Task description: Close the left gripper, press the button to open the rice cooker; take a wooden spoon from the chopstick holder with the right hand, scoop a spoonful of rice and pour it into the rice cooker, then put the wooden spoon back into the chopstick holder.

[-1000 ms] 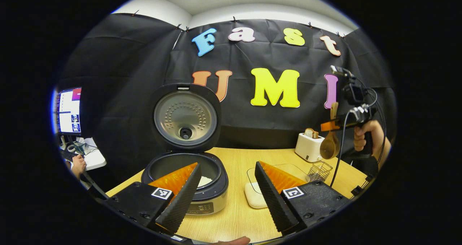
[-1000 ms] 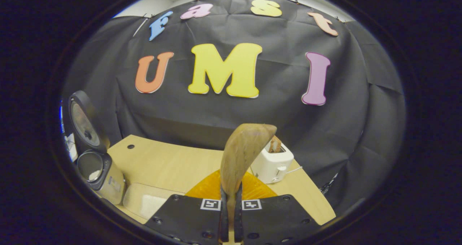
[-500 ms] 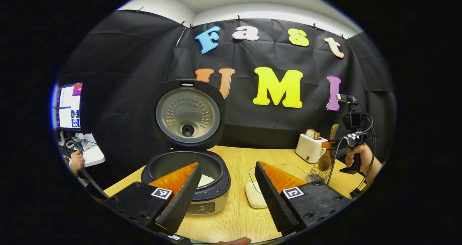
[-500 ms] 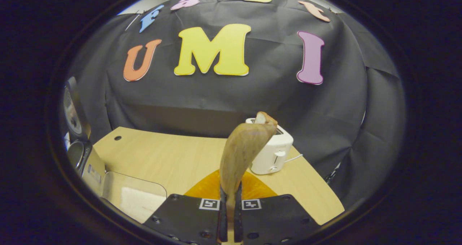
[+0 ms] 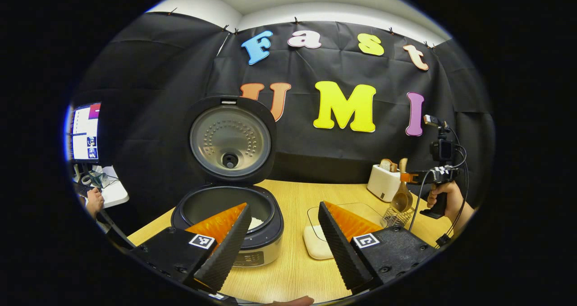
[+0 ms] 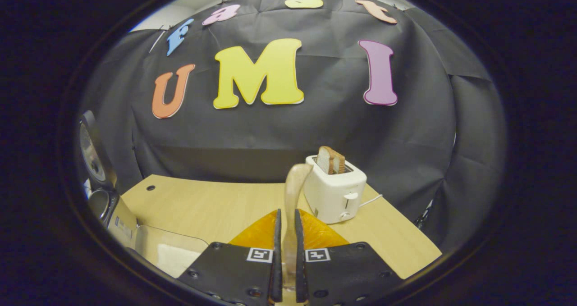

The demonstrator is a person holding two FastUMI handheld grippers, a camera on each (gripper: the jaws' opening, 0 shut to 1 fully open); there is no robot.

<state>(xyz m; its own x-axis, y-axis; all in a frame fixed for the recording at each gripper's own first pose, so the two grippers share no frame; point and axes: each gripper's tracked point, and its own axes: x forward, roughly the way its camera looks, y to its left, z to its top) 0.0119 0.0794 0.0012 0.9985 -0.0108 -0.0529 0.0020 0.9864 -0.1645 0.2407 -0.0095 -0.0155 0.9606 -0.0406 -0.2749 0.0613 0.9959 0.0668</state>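
Right gripper (image 6: pixel 286 252) clamped on wooden spoon (image 6: pixel 293 193), toaster (image 6: pixel 336 193) behind (bread inside), left gripper (image 5: pixel 281 234) apart

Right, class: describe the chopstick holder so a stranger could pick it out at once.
Start at the white toaster at the wooden table's far right. Just in front stands the chopstick holder, under the wooden spoon. It alone is an open wire basket.
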